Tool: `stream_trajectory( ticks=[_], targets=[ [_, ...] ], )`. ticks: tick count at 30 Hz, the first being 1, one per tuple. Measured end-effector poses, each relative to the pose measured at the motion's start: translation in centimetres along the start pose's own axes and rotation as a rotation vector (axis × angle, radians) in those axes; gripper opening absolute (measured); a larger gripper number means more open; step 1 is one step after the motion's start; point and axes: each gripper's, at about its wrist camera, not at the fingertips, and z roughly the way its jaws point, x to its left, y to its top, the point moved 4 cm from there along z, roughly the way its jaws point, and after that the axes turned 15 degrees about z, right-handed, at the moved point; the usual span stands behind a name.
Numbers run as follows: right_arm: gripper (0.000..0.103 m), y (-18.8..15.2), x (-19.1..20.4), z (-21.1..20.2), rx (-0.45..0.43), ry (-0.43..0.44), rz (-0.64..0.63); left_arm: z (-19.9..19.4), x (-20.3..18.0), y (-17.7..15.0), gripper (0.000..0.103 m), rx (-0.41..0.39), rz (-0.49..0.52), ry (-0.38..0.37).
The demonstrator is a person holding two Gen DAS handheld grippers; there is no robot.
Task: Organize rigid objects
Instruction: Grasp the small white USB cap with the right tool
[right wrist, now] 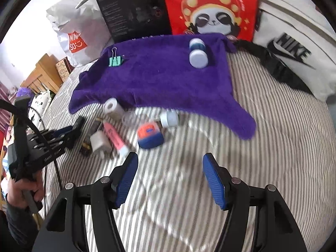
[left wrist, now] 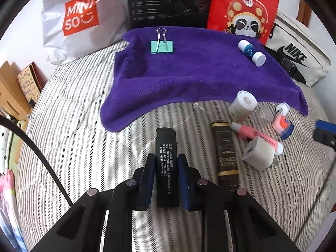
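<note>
My left gripper point(left wrist: 166, 159) is shut on a black lighter point(left wrist: 166, 147) with white print, just above the striped bedcover. A purple towel point(left wrist: 189, 73) lies beyond it, bearing a teal binder clip point(left wrist: 162, 46) and a blue-and-white bottle point(left wrist: 251, 52). To the lighter's right sit a dark gold-trimmed tube point(left wrist: 226, 153), a white charger plug point(left wrist: 259, 154), a pink marker point(left wrist: 254, 135), a white roll point(left wrist: 243, 104) and a small pink jar point(left wrist: 282, 124). My right gripper point(right wrist: 170, 163) hangs open over bare bedcover, near a blue-and-orange case point(right wrist: 150, 135) and a white-capped jar point(right wrist: 169, 118).
Behind the towel stand a white Miniso bag point(left wrist: 84, 21), a black box point(left wrist: 168, 2), a red panda bag point(left wrist: 245, 8) and a white Nike bag point(left wrist: 298, 58). A wooden rack point(left wrist: 12, 92) is at the left bed edge. A hand point(right wrist: 23, 187) holds the left gripper point(right wrist: 72, 133).
</note>
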Motion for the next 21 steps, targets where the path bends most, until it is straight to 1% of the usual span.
stream_trajectory(
  ticks=[2, 5, 9, 14, 16, 18, 21],
  targets=[
    [0.063, 0.9, 0.4, 0.9, -0.014, 0.0, 0.002, 0.0, 0.0, -0.1, 0.021, -0.006, 0.0, -0.007],
    [0.059, 2.0, 0.6, 2.1, -0.025, 0.004, 0.029, -0.1, -0.2, -0.2, 0.021, -0.015, 0.005, 0.007],
    [0.059, 3.0, 0.7, 3.6, -0.013, -0.003, 0.047, -0.2, -0.1, -0.2, 0.021, -0.021, -0.001, 0.002],
    [0.058, 3.6, 1.2, 5.0, -0.004, -0.03, 0.029, -0.2, -0.1, -0.3, 0.021, -0.029, 0.003, -0.001],
    [0.056, 3.7, 1.4, 5.8, 0.01, -0.04, 0.02, -0.2, -0.1, -0.2, 0.021, -0.028, 0.006, 0.002],
    [0.053, 3.8, 1.6, 5.9, -0.005, -0.05, 0.009, -0.2, -0.1, -0.2, 0.021, -0.03, 0.004, 0.002],
    [0.045, 3.9, 1.5, 6.7, 0.004, -0.102, -0.019, -0.2, -0.2, -0.3, 0.022, -0.038, 0.01, 0.004]
  ],
)
